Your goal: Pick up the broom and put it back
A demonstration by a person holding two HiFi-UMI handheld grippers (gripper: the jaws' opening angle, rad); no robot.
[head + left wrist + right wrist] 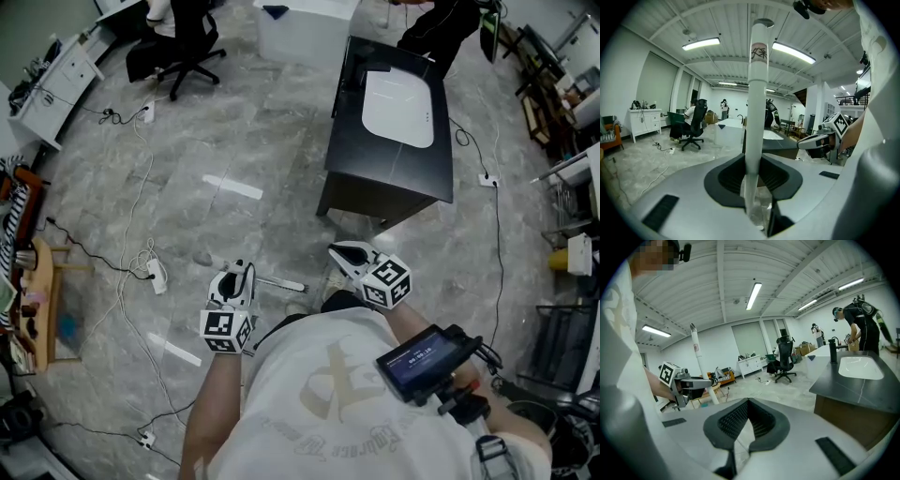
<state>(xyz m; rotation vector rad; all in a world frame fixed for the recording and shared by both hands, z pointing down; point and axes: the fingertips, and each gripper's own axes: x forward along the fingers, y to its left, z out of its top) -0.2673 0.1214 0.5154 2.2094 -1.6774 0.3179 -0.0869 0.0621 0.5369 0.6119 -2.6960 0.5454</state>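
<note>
The broom shows as a long white handle (757, 93) that rises nearly upright between the jaws in the left gripper view. My left gripper (753, 161) is shut on it, with the pads pressed to both sides. The right gripper view shows the same handle (696, 351) leaning, clamped in the left gripper (708, 385). In the head view the left gripper (242, 272) is at the lower left, and a pale length of the handle (281, 283) runs from it toward my feet. The broom's head is hidden. My right gripper (339, 251) (748, 400) is beside it, shut on nothing.
A black counter (375, 183) with a white sink stands just ahead on the right; a person (862, 329) works at it. A black office chair (183, 47) is at the back left. Cables and a power strip (155, 274) lie on the floor at left, near a wooden stool (42, 300).
</note>
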